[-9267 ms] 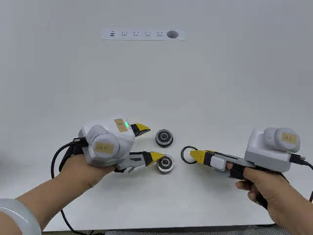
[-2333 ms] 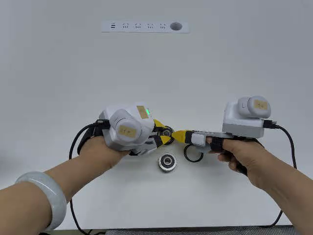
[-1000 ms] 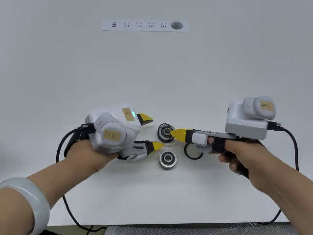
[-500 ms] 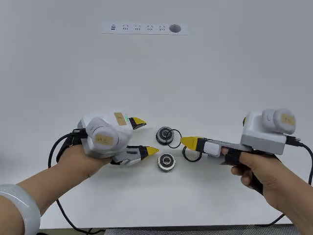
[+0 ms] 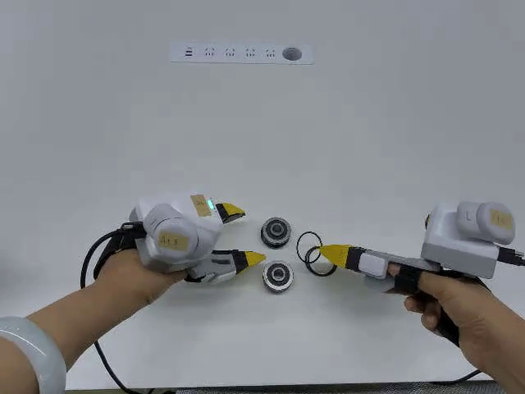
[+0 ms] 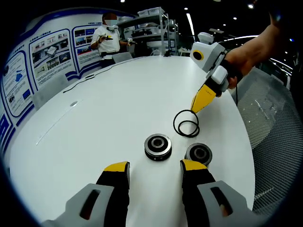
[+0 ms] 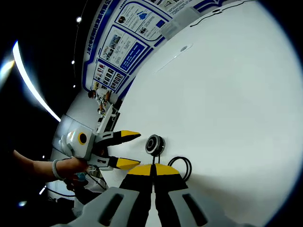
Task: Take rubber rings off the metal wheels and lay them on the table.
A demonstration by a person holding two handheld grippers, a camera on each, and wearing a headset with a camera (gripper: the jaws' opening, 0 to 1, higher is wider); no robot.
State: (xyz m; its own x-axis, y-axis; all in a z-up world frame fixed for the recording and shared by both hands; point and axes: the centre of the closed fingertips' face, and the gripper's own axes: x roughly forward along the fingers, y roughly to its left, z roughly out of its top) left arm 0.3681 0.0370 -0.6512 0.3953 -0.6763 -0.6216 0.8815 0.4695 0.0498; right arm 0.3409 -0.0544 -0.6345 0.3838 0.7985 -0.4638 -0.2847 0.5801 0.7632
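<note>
A: Checked the jaws?

B: Found the left gripper point(image 5: 246, 236) at lower left of the head view spread wide, clasping nothing. Found the right gripper point(image 5: 330, 254) right of centre pressed tight together, yellow tip laid against the rubber rings point(image 5: 310, 253). Could not tell whether a rim was nipped in that seam.

A: And placed the task's things where?

B: Counted two rings, overlapping, flat on the table point(image 5: 369, 148) just right of centre. Counted two metal wheels point(image 5: 276, 231) just left of them, the second point(image 5: 278, 276) below the first and apart from it. Judged both wheels bare (hard to swear to at that size).

A: Feared what from there?

B: Dragging. With a rim nipped in the tip, could have hauled that ring along on withdrawal, perhaps flicked its partner against the lower wheel. Worried about the left tips too. Stood near both wheels, and could, with a careless squeeze or sweep, have shoved one into the rings.

A: Gained anything from one view over another?

B: From the left gripper view, got the yellow tip meeting the top of the ring loop, plus posters point(image 6: 47, 61) and a person point(image 6: 108, 38) at upper left. From the right gripper view, got the shut seam head-on at bottom centre, with one wheel beyond it. From the head view, got the power strip point(image 5: 242, 54) at top centre.
</note>
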